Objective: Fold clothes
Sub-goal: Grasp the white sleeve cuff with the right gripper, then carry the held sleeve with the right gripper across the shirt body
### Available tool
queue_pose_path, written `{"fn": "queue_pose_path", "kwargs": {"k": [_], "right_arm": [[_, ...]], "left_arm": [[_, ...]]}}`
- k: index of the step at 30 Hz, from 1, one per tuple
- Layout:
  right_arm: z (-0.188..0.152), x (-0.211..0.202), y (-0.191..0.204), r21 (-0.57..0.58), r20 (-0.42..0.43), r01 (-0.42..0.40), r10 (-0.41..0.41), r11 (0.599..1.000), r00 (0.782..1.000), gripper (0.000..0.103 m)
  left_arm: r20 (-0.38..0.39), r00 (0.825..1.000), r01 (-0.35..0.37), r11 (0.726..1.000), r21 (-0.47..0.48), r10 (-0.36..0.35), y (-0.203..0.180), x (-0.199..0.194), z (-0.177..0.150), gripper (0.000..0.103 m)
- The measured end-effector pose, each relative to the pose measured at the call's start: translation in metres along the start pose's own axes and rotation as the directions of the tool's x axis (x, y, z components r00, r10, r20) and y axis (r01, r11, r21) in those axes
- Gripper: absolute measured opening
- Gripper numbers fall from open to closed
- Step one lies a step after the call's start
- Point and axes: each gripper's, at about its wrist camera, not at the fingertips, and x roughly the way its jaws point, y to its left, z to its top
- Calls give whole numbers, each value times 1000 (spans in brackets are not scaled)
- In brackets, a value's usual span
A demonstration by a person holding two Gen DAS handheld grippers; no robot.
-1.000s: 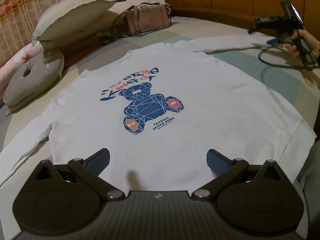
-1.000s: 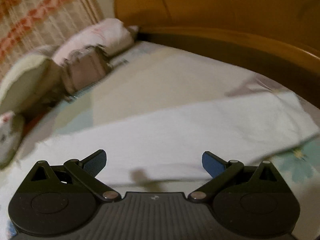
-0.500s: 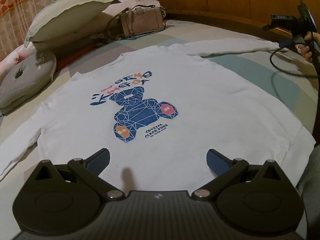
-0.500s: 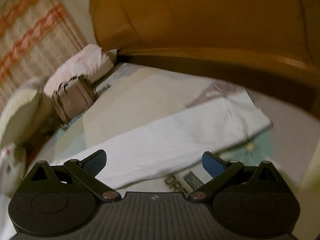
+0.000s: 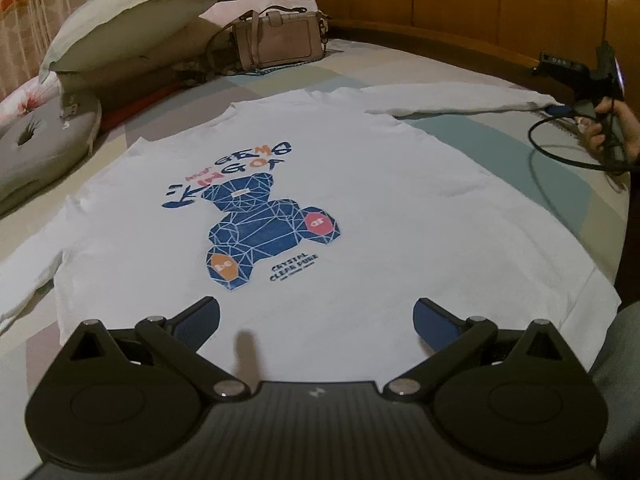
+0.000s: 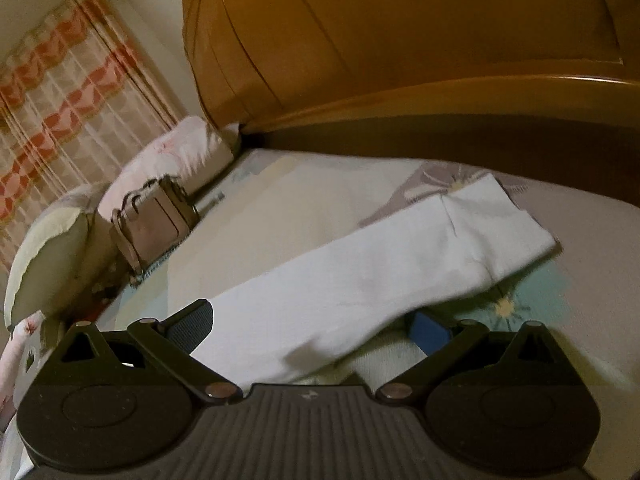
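Where the white sweatshirt (image 5: 360,208) lies flat on the bed (image 5: 500,148), print up, the left claw (image 5: 316,318) hovers level over its hem, spread wide, holding nothing. Right claw (image 6: 308,322): low, tilted, wide apart, astride the outstretched sleeve (image 6: 380,268), unclamped. Handbag (image 5: 276,42) far ahead.
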Motion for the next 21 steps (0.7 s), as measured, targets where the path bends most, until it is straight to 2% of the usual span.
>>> {"fn": "queue_pose_path", "kwargs": {"k": [5, 10, 14, 21], "right_arm": [[2, 7, -3, 52, 45, -8, 5, 999, 999, 103], [-2, 20, 19, -90, 22, 26, -25, 996, 999, 103], [13, 40, 16, -74, 19, 33, -31, 997, 999, 103], [12, 36, 42, -105, 49, -7, 12, 994, 999, 103]], "left_arm": [[-4, 1000, -4, 1000, 10, 4, -5, 4, 3, 102], [-8, 1000, 4, 1000, 24, -4, -9, 9, 5, 102], [14, 999, 41, 999, -8, -41, -7, 11, 7, 102], [32, 998, 49, 998, -34, -48, -2, 11, 12, 102]]}}
